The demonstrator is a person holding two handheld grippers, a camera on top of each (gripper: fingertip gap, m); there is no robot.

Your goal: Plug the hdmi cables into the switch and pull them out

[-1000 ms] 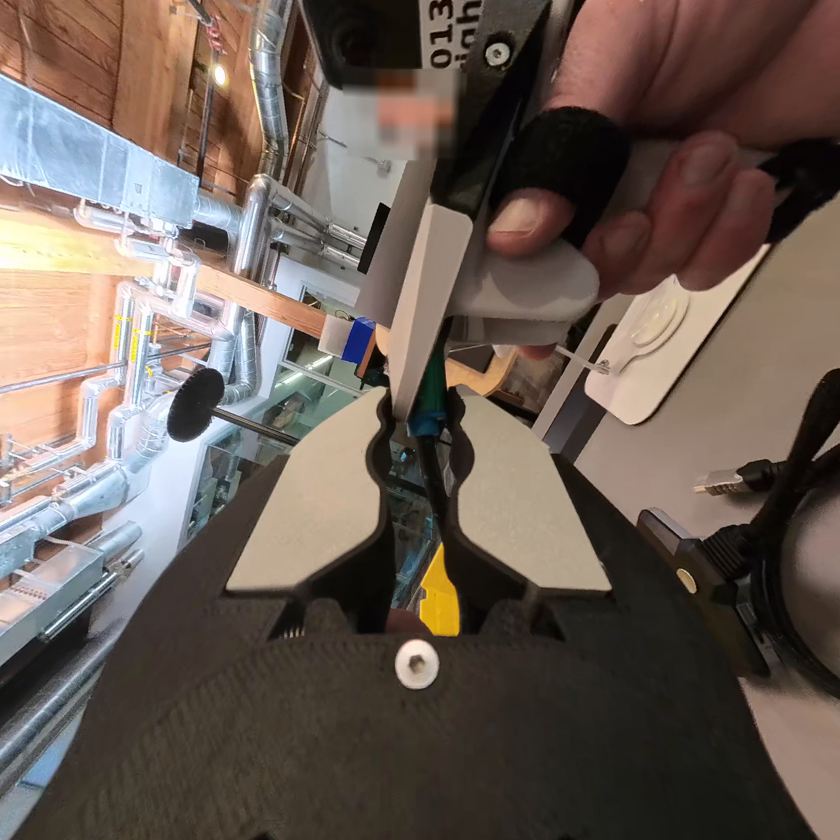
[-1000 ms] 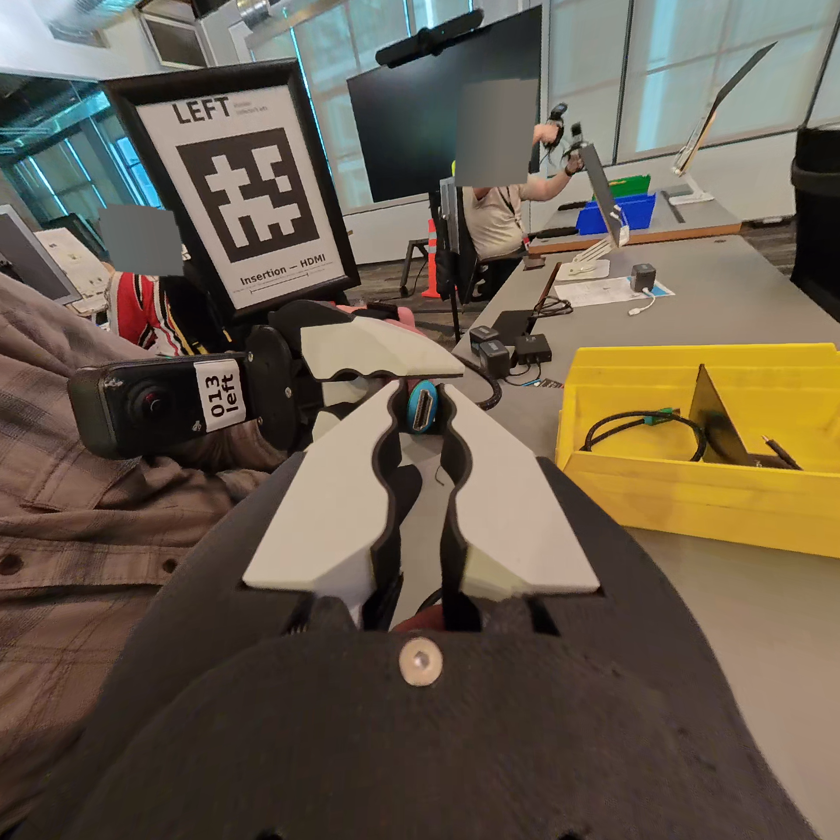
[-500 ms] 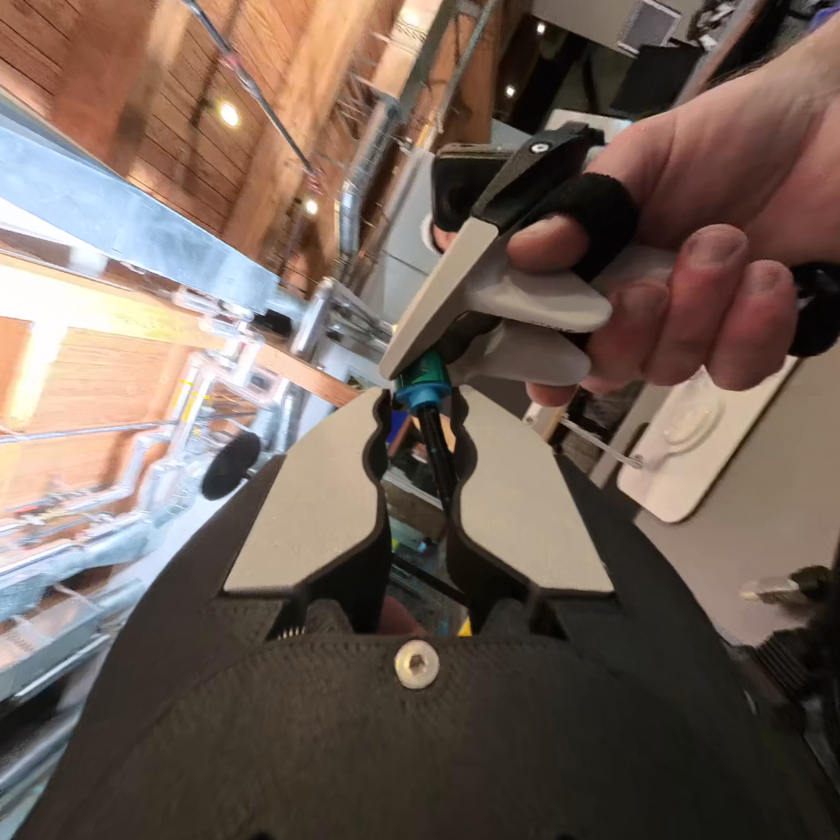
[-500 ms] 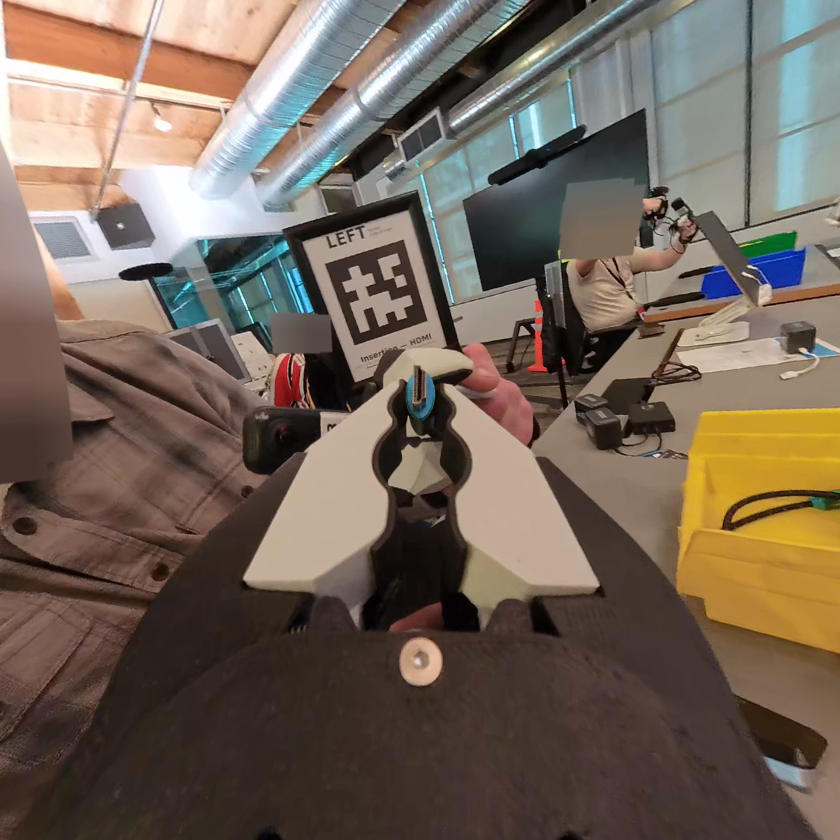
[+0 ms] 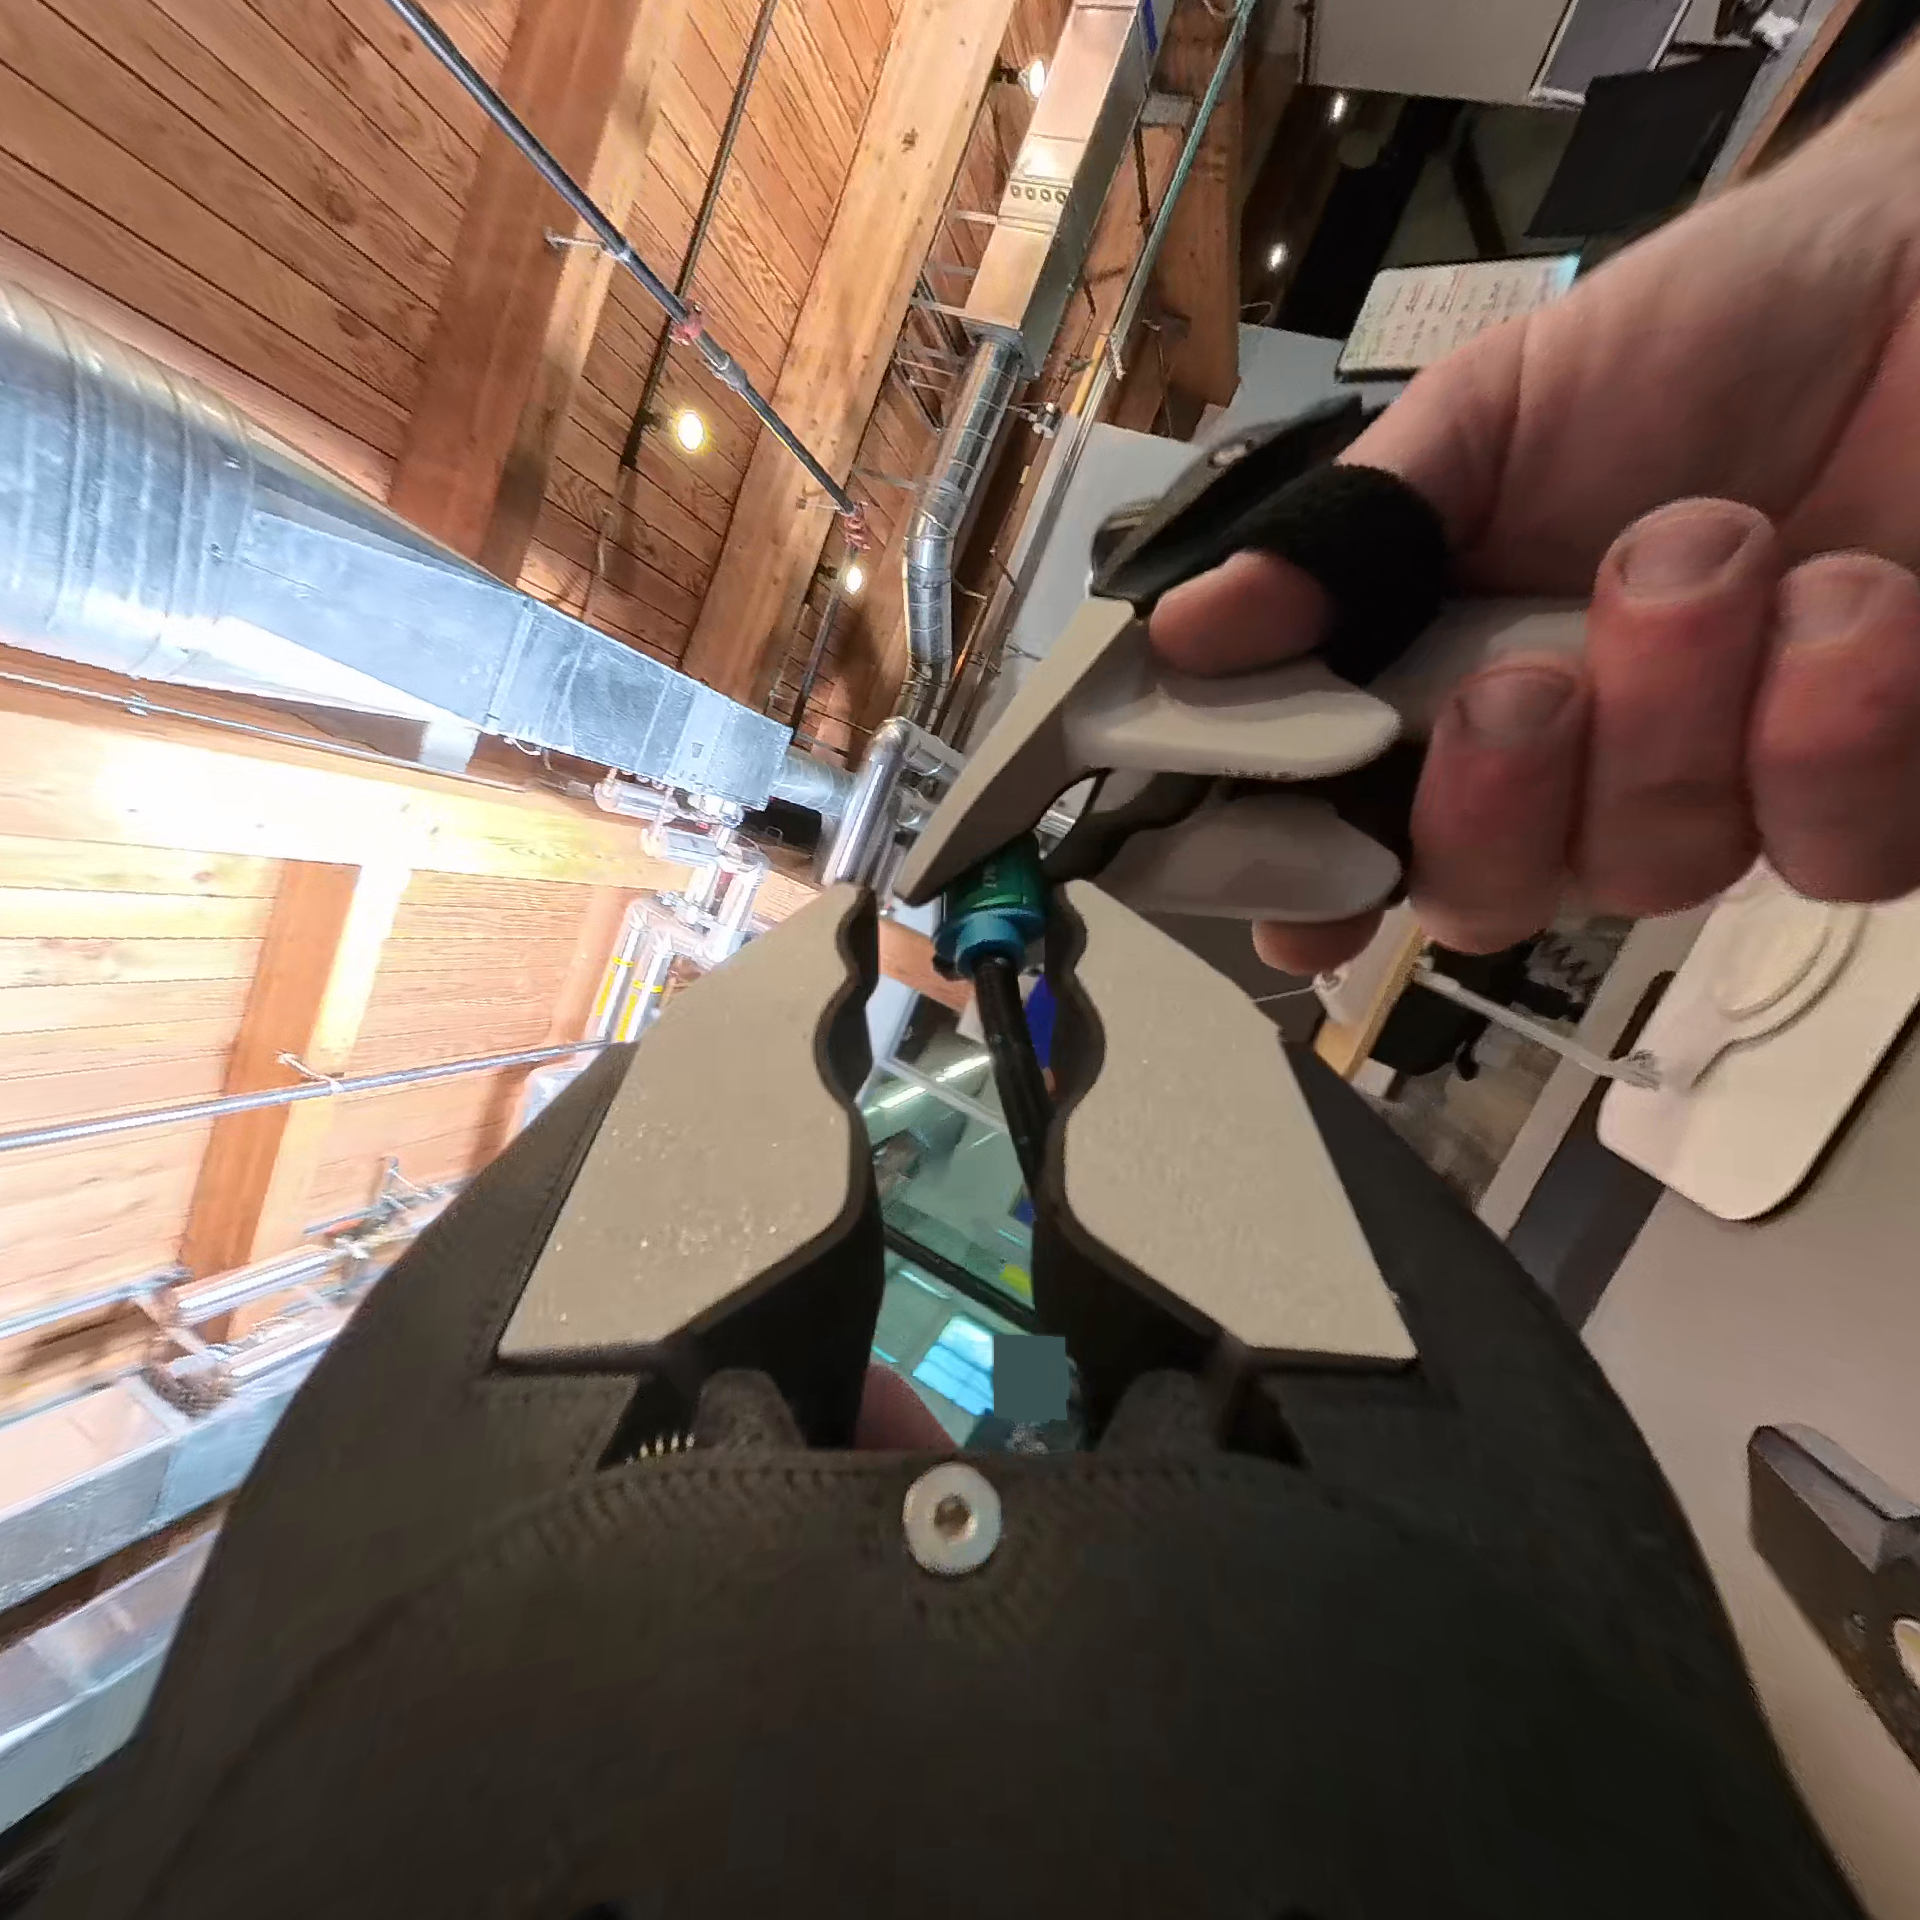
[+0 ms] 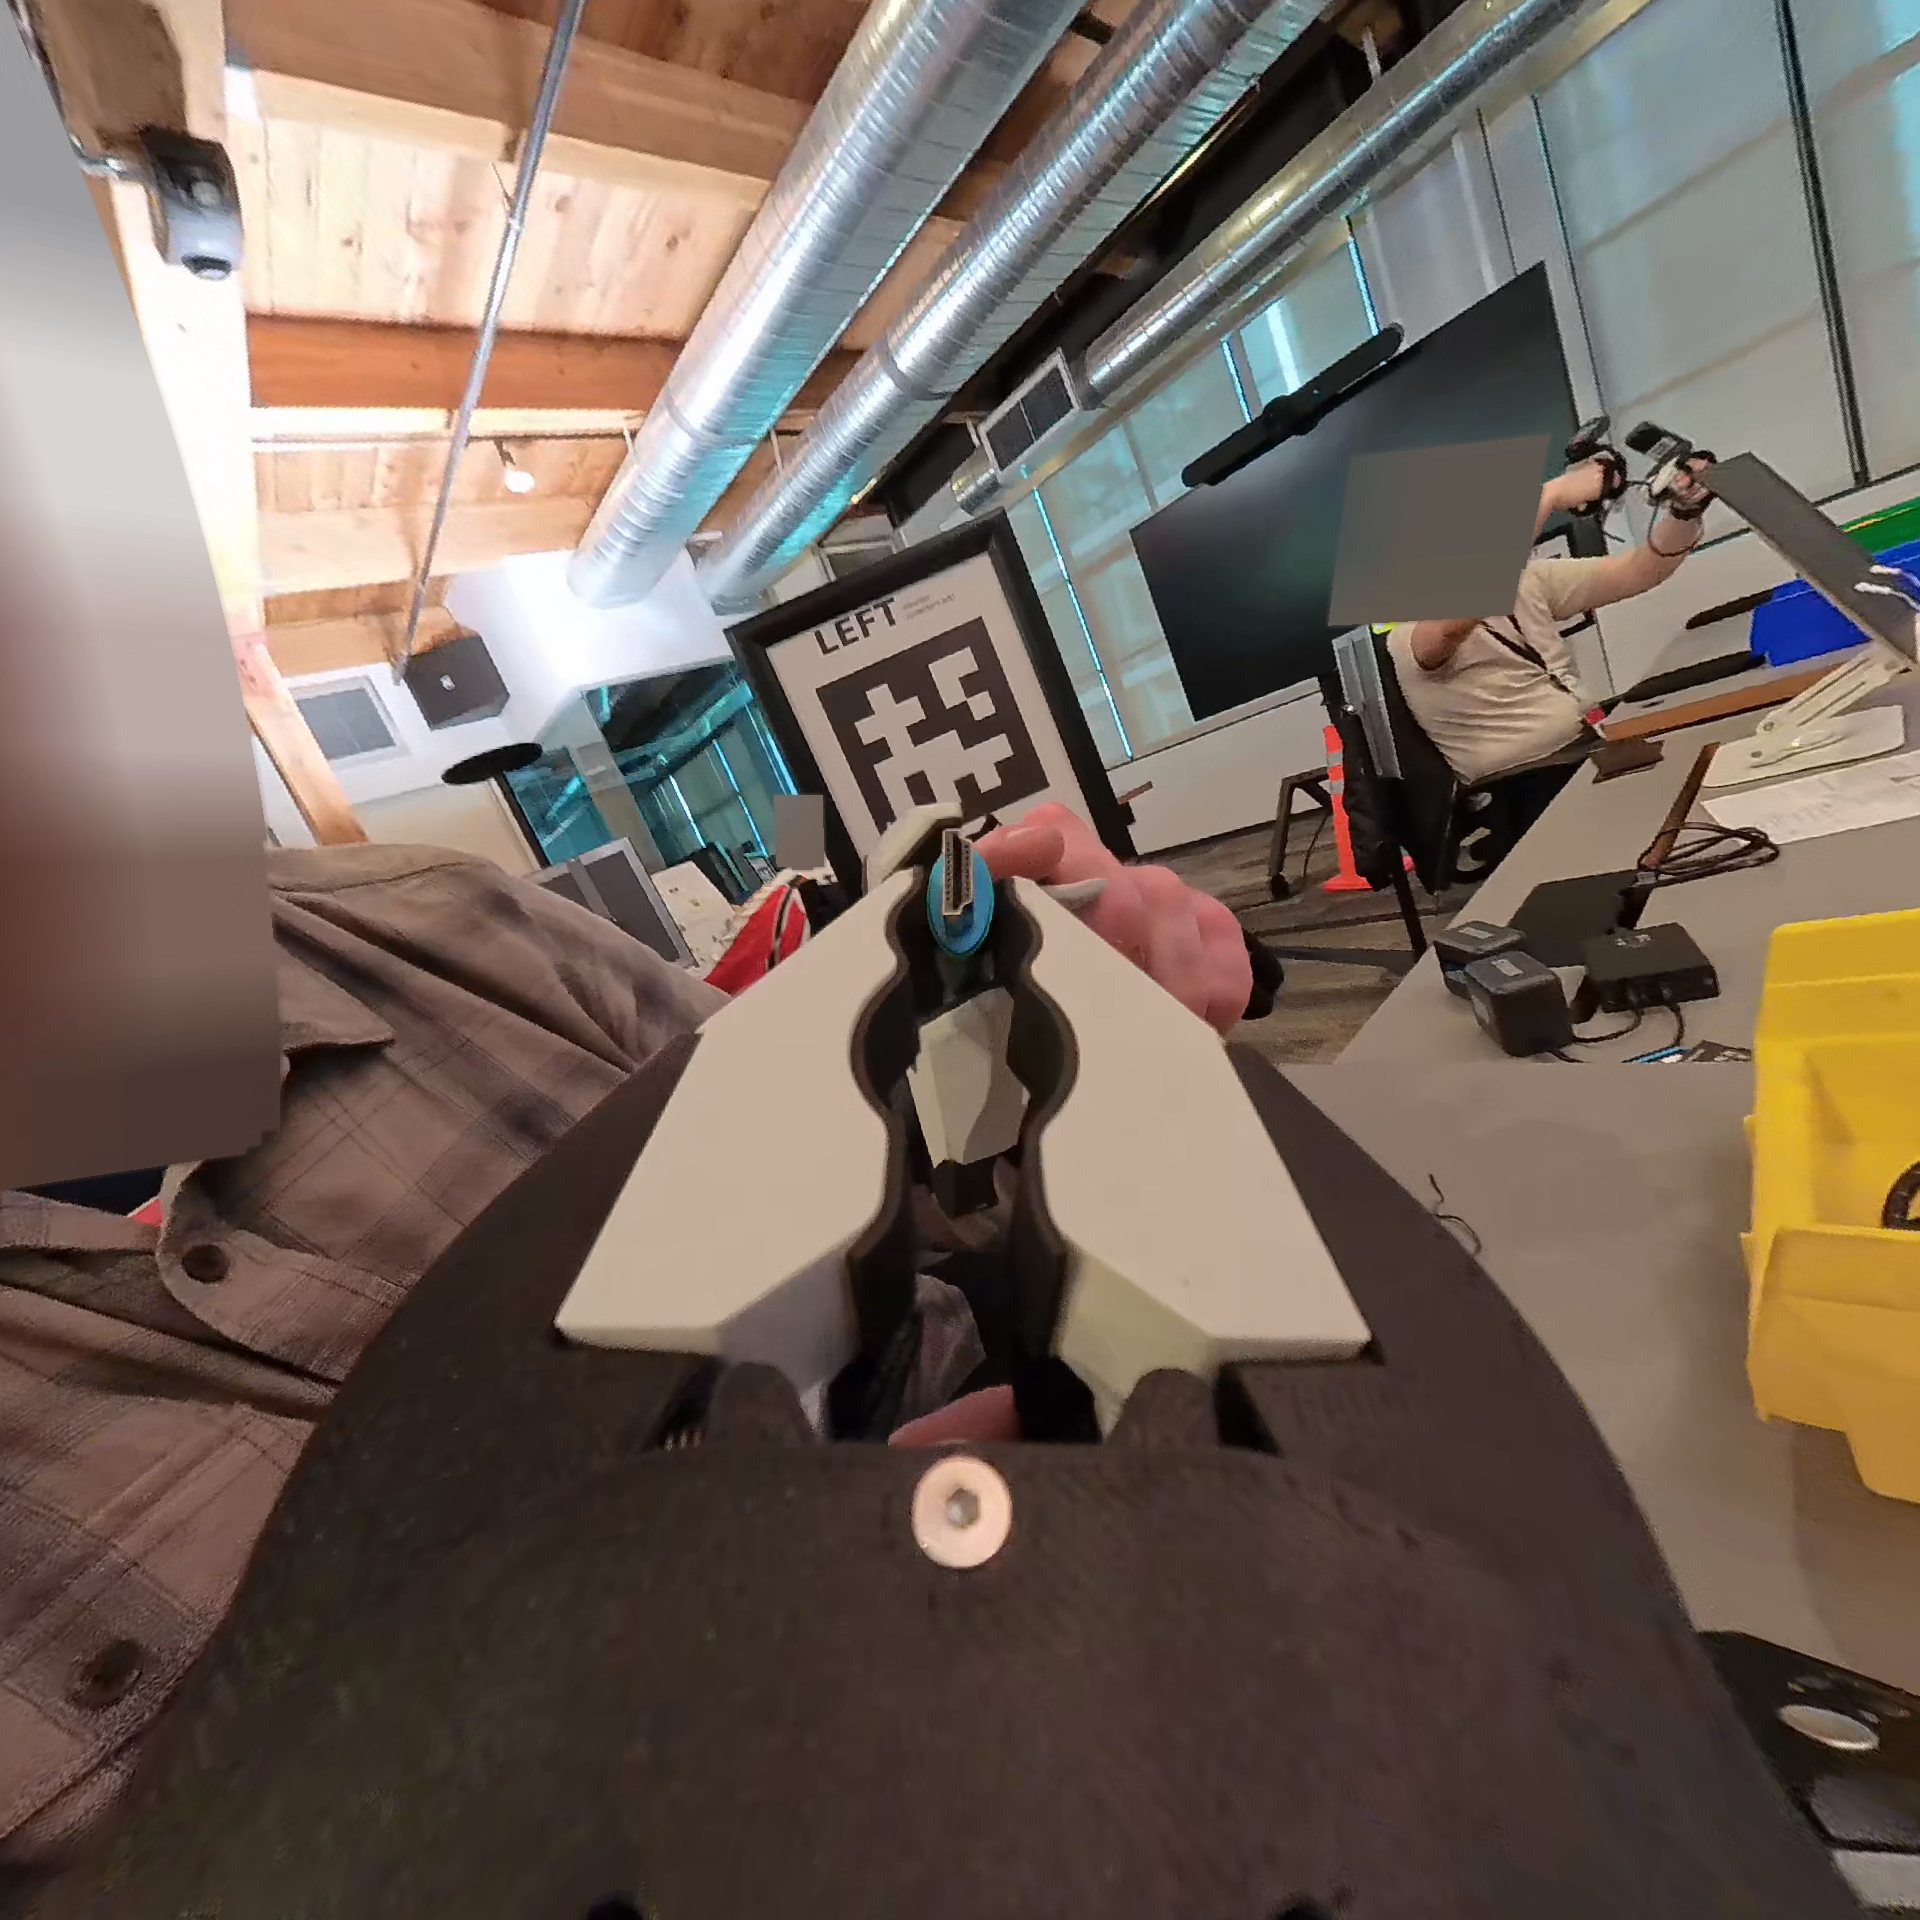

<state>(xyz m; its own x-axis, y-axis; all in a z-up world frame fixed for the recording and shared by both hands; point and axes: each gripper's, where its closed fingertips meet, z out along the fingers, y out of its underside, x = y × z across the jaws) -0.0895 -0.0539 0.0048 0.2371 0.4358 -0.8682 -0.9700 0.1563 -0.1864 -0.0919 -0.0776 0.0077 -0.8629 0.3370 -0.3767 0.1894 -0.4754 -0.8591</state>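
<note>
Teal and blue plug [image 5: 992, 899] on black cable [image 5: 1013, 1049], grey jaws, yellow bin [image 6: 1829, 1195], grey surface [image 6: 1558, 1195], brown plaid shirt [image 6: 343, 1091]

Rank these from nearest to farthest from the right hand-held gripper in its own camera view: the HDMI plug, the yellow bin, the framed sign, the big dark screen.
1. HDMI plug, between the right hand-held gripper fingertips.
2. Framed sign, just behind the plug.
3. Yellow bin, on the table at the right edge; too close to the sign to call.
4. Big dark screen, far back right.
</note>
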